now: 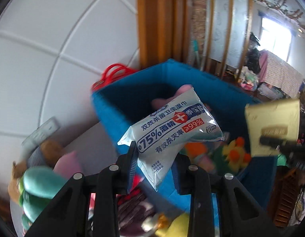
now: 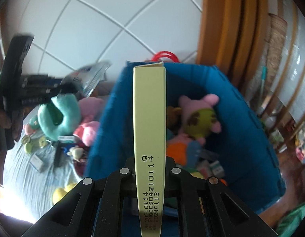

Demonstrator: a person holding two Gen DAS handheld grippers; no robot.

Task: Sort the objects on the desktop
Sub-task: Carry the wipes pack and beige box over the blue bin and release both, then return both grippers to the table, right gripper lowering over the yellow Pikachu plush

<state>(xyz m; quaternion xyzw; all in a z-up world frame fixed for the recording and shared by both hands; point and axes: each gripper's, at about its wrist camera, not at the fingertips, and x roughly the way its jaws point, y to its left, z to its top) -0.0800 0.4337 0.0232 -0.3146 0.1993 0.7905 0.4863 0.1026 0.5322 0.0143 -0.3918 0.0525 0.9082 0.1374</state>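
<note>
The left gripper has its jaws clamped on a packet of wet wipes, held up just before the blue fabric bin. The right gripper has its jaws pinched tight on a thin pale-yellow box, edge-on, with the bin's plush toys beyond it.

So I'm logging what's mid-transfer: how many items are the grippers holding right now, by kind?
Wet-wipe packs: 1, wipes pack in the left gripper
Flat yellow boxes: 1, yellow box in the right gripper
Total: 2
</note>
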